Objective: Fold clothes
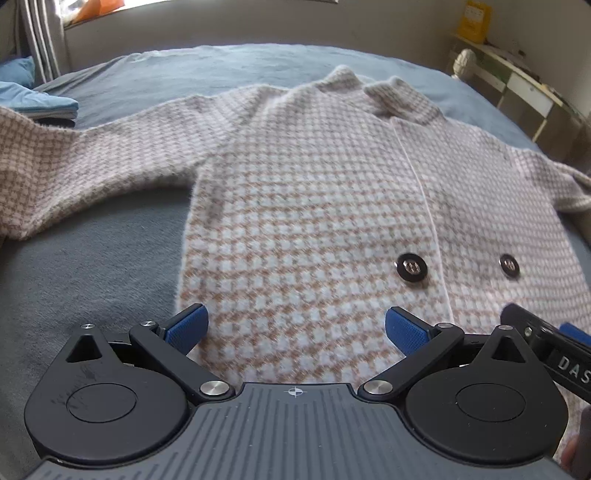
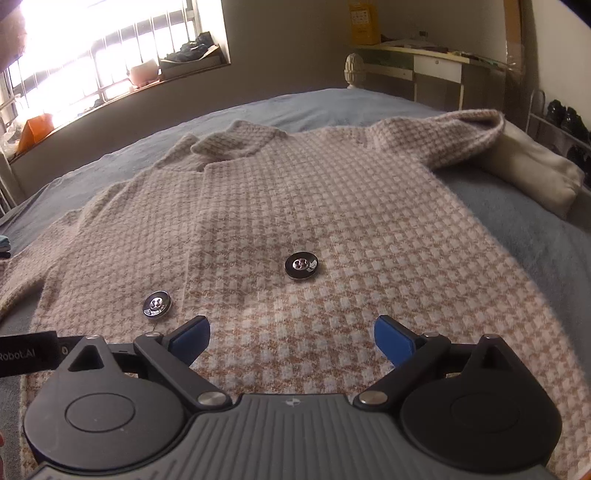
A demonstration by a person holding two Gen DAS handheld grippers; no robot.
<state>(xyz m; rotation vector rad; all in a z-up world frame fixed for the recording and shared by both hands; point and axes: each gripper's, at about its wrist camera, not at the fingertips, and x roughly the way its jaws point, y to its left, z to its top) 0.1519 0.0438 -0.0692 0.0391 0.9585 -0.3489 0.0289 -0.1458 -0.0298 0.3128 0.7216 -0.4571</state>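
While both hand-held grippers (image 1: 294,325) (image 2: 291,338) gape empty, the checked coat (image 1: 314,206) lies flat just beyond.

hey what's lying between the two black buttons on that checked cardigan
Only checked knit and the front placket edge lie between the left button and right button of the cardigan, clearest in the left wrist view.

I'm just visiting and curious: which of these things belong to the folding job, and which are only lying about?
Job: checked jacket, left gripper, right gripper, both open.
Lying about: blue folded clothes, cream pillow, shoes, yellow box.
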